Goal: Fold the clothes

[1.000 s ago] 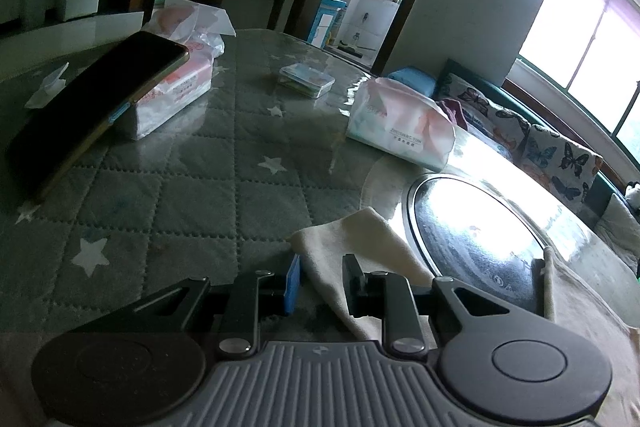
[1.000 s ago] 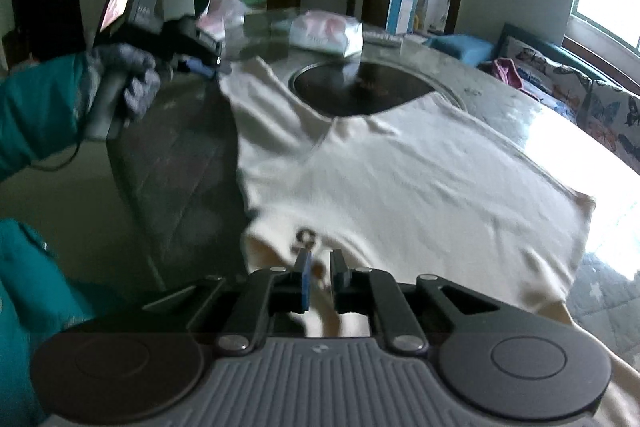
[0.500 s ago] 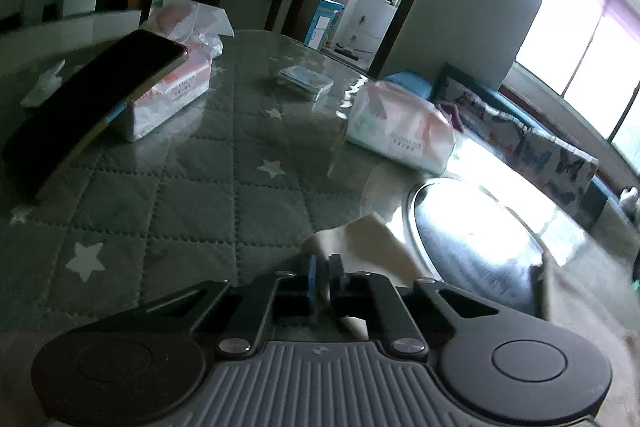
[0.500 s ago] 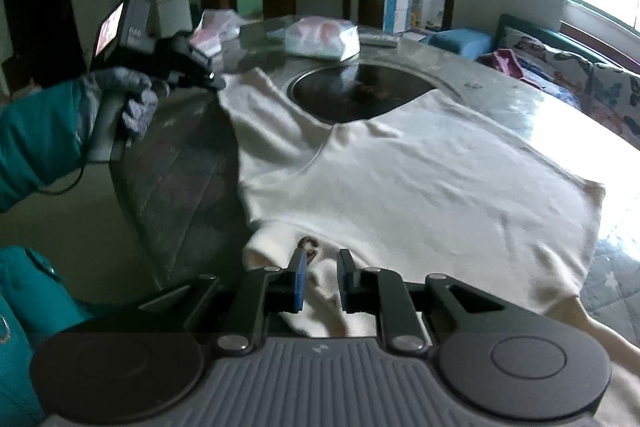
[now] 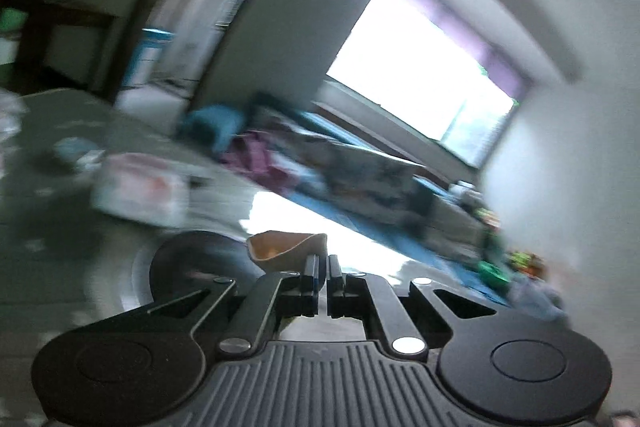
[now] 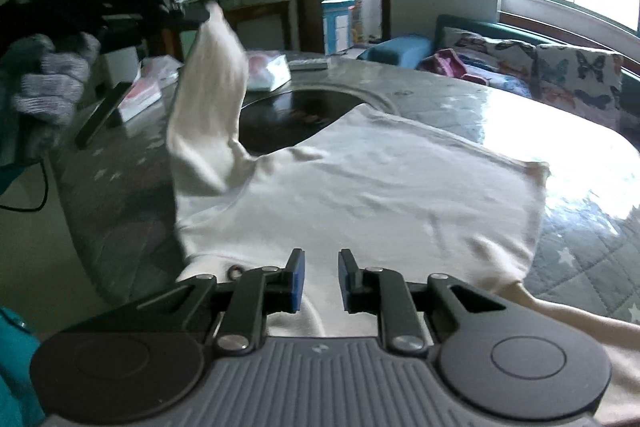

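Lying flat across the round worktop (image 6: 580, 251): one cream shirt (image 6: 400, 195), soft knit, lightly creased, body spread directly ahead of and beneath the right gripper (image 6: 321, 279). That gripper's blue-padded fingers (image 6: 297, 277) stand apart, holding nothing, low over the hem nearest the camera. One sleeve (image 6: 212, 99) lifted off the worktop, drawn up into a tapering cone, its tip pinched in the left gripper (image 6: 200, 14), fingers closed on the cloth; left wrist view, heavily blurred, shows a curl of the cloth (image 5: 286, 251) at the fingertips. Worktop covering: grey-green quilted fabric, white stars, glossy overlay. Centre: dark round glass disc (image 6: 296, 111), partly overlapped by the shirt. Beyond: plastic-wrapped tissue pack (image 6: 268, 69)
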Demonstrator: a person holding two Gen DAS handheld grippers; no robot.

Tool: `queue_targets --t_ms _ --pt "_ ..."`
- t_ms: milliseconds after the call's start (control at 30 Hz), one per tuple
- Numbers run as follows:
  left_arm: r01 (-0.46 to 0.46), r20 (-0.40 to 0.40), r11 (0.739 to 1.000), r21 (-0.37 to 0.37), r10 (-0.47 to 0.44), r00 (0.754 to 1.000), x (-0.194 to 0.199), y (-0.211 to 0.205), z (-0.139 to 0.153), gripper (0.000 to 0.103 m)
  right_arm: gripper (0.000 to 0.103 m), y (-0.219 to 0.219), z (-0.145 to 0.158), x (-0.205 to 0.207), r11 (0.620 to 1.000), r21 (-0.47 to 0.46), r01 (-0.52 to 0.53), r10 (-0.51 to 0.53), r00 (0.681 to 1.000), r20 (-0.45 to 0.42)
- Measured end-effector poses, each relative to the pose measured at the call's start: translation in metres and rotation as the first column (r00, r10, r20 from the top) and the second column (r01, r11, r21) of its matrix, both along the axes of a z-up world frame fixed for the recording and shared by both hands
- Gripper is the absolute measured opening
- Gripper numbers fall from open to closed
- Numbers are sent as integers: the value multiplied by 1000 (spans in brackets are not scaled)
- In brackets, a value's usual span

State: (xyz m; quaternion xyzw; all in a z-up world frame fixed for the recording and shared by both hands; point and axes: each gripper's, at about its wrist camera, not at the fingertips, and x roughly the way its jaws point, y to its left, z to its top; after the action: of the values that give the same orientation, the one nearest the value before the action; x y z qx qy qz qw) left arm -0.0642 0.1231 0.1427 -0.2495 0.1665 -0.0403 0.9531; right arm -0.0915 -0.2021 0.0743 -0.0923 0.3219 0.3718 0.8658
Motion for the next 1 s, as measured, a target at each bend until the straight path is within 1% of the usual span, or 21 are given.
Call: queue_targets --t_ms 67,133,267,333,400,467,500,533,600,633,733,767,800,867,1000 --pt "80 12 997 13 -80 997 1 -26 3 4 22 -5 -1 4 1000 18 23 -23 1000 -3" --pt "153 9 988 17 -153 988 2 -49 1 4 22 -11 -2 9 998 35 46 -45 999 -10" --pt "285 -21 958 1 -285 958 4 -83 -17 4 22 -25 -7 17 993 70 99 -97 995 -35" --pt "346 -49 938 -17 -346 937 6 -97 -29 4 22 -31 -11 21 988 89 125 -119 991 -66" --pt "404 -78 914 -36 -406 911 9 -111 -42 5 23 -36 -17 25 984 96 147 -138 986 -97" --pt "463 -128 885 -58 -466 875 11 -119 -57 6 23 -40 -23 27 983 87 164 -154 982 -114" --pt "489 -154 870 -68 -493 856 11 -122 -64 8 23 -42 -26 27 982 82 172 -162 979 -120" --pt "504 -177 861 -69 -508 843 11 -122 -69 11 23 -44 -28 27 981 76 180 -170 977 -126" --pt "517 -195 855 -51 -516 834 9 -115 -77 12 24 -48 -30 26 980 65 189 -179 975 -132" --pt "519 -204 854 -38 -515 832 7 -110 -81 15 25 -50 -30 25 980 61 190 -181 974 -134" --pt "470 -225 882 40 -451 864 1 -88 -86 18 30 -56 -23 18 982 40 183 -177 977 -120" --pt "438 -236 896 68 -412 880 -1 -76 -88 18 32 -58 -20 17 984 33 177 -172 978 -119" --pt "414 -246 906 83 -384 890 -2 -67 -90 18 38 -60 -17 15 985 23 174 -170 979 -114" --pt "369 -266 922 113 -330 906 -4 -48 -95 18 38 -64 -11 11 984 10 179 -177 979 -101" --pt "344 -301 931 123 -295 907 -10 -28 -104 18 38 -70 3 8 981 29 193 -190 978 -84"
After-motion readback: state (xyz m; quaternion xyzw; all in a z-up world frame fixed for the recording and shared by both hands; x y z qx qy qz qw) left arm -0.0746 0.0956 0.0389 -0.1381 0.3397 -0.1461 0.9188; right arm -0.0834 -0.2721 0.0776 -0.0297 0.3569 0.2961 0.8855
